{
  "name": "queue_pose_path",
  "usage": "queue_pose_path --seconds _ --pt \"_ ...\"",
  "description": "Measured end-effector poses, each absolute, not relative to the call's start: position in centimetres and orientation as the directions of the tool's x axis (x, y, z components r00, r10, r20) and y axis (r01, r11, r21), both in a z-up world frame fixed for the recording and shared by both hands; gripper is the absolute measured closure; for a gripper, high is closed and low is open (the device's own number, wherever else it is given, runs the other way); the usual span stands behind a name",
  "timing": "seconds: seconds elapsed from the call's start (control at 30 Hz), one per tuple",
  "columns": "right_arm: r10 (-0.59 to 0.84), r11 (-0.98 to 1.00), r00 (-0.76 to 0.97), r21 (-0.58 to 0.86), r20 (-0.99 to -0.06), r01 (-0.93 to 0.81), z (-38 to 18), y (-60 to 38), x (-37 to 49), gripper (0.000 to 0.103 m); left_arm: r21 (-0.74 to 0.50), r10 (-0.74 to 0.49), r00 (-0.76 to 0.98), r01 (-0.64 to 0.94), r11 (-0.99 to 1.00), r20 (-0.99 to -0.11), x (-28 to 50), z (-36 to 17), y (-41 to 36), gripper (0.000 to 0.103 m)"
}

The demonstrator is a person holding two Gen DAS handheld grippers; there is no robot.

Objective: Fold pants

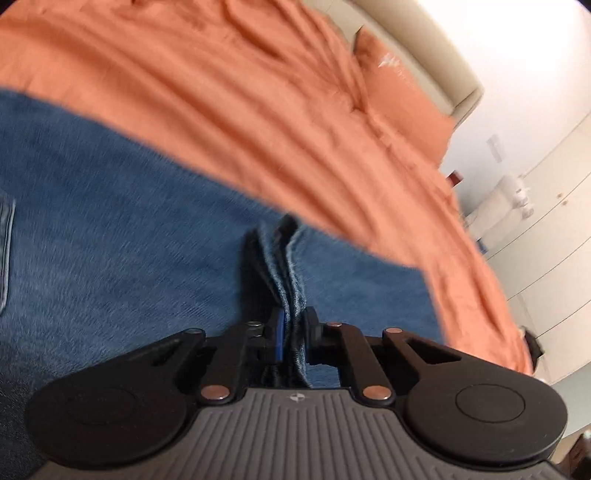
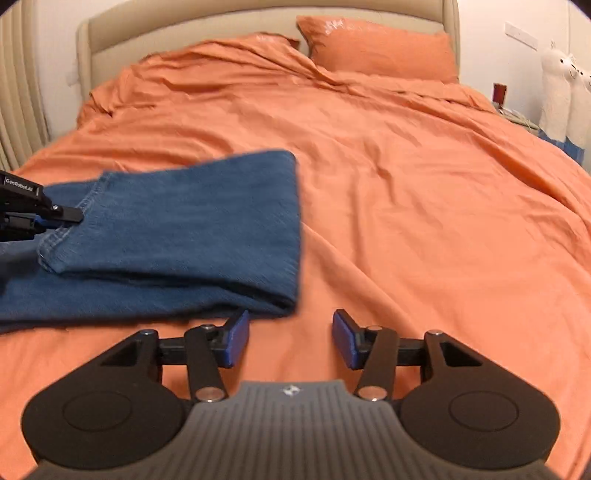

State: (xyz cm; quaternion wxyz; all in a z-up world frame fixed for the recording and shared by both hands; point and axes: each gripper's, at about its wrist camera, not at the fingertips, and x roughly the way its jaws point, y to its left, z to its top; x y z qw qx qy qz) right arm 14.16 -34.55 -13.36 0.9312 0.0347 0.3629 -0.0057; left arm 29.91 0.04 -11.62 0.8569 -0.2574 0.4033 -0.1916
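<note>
Blue denim pants (image 2: pixel 177 221) lie folded over on the orange bed cover (image 2: pixel 406 184), left of centre in the right wrist view. My left gripper (image 1: pixel 291 328) is shut on a bunched hem edge of the pants (image 1: pixel 110 236), holding the top layer. It also shows at the left edge of the right wrist view (image 2: pixel 55 218), clamped on the stitched hem. My right gripper (image 2: pixel 290 339) is open and empty, just in front of the folded edge of the pants, over bare cover.
Two orange pillows (image 2: pixel 380 48) lie against the beige headboard (image 2: pixel 192 33). A bedside table with white llama figures (image 2: pixel 561 92) stands at the right. White wardrobe doors (image 1: pixel 554 206) are beyond the bed in the left wrist view.
</note>
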Motion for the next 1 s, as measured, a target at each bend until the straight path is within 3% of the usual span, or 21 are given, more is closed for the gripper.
queue_pose_path --seconds 0.1,0.23,0.3,0.43,0.57,0.67,0.87,0.93,1.0 --pt "-0.017 1.0 0.759 -0.009 -0.65 0.015 -12.8 -32.8 14.8 0.056 -0.593 -0.542 0.635 0.16 0.789 -0.551 29.0 -8.9 -0.1 0.094" --pt "-0.028 0.999 0.761 -0.036 -0.648 0.005 -12.9 -32.4 15.7 0.06 -0.532 -0.501 0.651 0.172 0.829 -0.57 28.4 -6.8 0.0 0.094" --pt "-0.021 1.0 0.743 -0.014 -0.669 0.015 -13.6 -33.0 16.0 0.069 -0.485 -0.464 0.636 0.157 0.86 -0.617 28.6 -7.8 0.1 0.094" --pt "0.009 0.998 0.707 0.05 -0.708 0.038 -15.0 -34.5 16.3 0.072 -0.435 -0.414 0.588 0.115 0.893 -0.695 29.4 -11.8 -0.3 0.094" --pt "0.004 0.999 0.688 0.036 -0.726 0.032 -15.0 -34.8 16.0 0.078 -0.45 -0.415 0.567 0.087 0.889 -0.712 29.4 -13.9 0.2 0.093" --pt "-0.011 1.0 0.669 0.01 -0.743 0.028 -14.5 -35.0 15.5 0.091 -0.454 -0.412 0.557 0.07 0.888 -0.721 29.4 -13.7 0.6 0.082" --pt "0.007 0.998 0.707 0.052 -0.707 0.043 -11.4 -35.7 14.5 0.092 -0.407 -0.378 0.616 0.102 0.908 -0.691 28.9 -11.1 1.5 0.079" --pt "0.006 0.999 0.723 0.032 -0.691 0.022 -10.5 -35.3 15.8 0.092 -0.438 -0.399 0.62 0.097 0.894 -0.676 29.5 -10.7 1.6 0.074" --pt "-0.001 1.0 0.736 -0.003 -0.677 -0.001 -10.0 -34.6 17.9 0.092 -0.483 -0.422 0.621 0.078 0.872 -0.66 30.5 -10.8 1.7 0.058"
